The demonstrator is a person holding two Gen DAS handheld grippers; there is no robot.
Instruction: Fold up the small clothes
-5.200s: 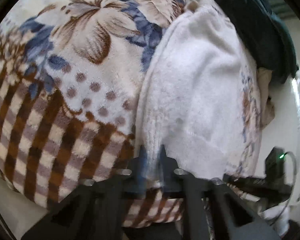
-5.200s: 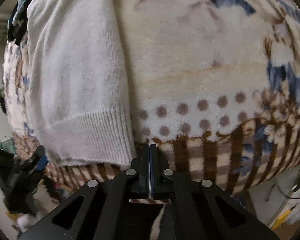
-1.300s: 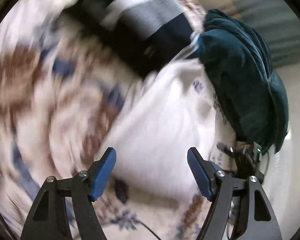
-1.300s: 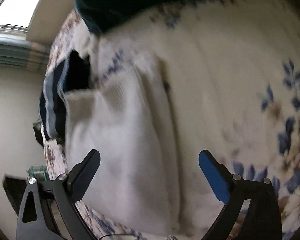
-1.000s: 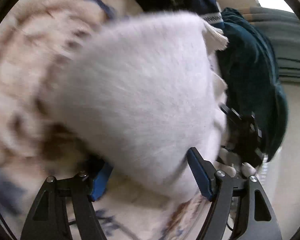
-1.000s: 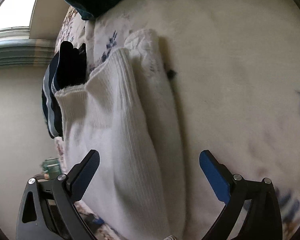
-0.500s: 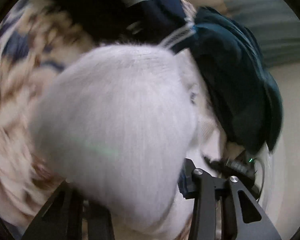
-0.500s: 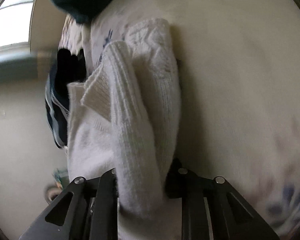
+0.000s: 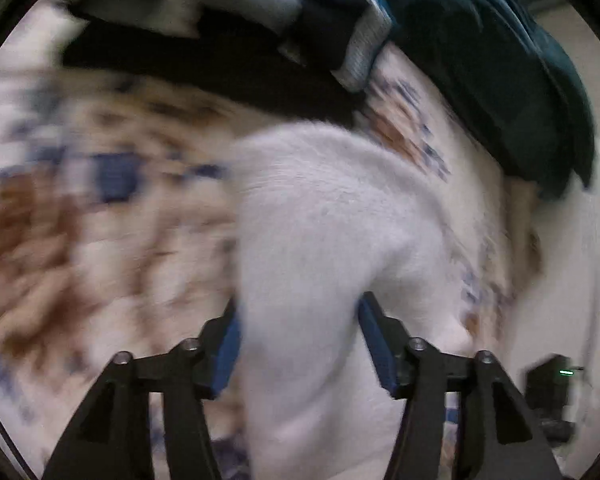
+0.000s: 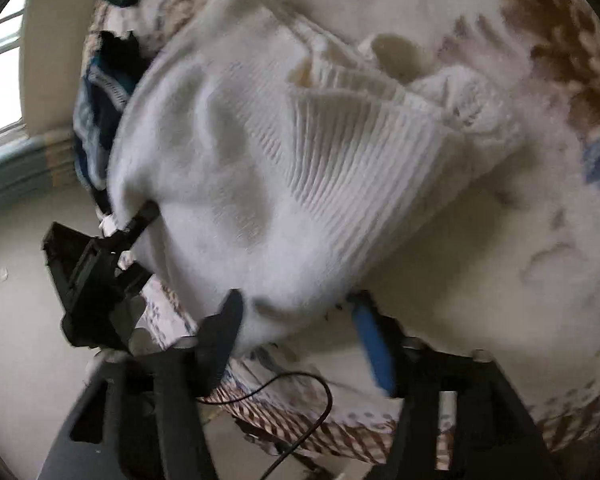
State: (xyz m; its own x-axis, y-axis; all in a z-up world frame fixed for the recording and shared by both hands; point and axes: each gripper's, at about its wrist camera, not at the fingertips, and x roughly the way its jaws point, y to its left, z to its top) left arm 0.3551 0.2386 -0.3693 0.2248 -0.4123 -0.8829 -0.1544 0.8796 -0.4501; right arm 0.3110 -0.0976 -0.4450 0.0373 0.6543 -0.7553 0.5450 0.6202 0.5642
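A small white knit sweater [image 10: 284, 168] lies folded over on a floral blanket [image 10: 520, 240], its ribbed hem [image 10: 360, 128] turned up on top. It also fills the middle of the blurred left wrist view [image 9: 324, 232]. My left gripper [image 9: 298, 344] is shut on one end of the sweater, with thick cloth bunched between its blue pads. My right gripper [image 10: 300, 336] stands partly open around the other end, the cloth lying between its fingers. The left gripper [image 10: 140, 220] also shows in the right wrist view, holding the sweater's far corner.
A dark navy striped garment [image 9: 332, 28] and a teal garment [image 9: 512, 92] lie at the far end of the blanket [image 9: 100, 208]. A thin black cable [image 10: 296, 384] loops by the blanket's edge. Pale floor [image 10: 28, 340] lies beyond it.
Both grippers went from wide open to closing on the sweater's ends. The sweater has been lifted and swung over, and its ribbed hem now lies on top. The right jaws have since opened somewhat.
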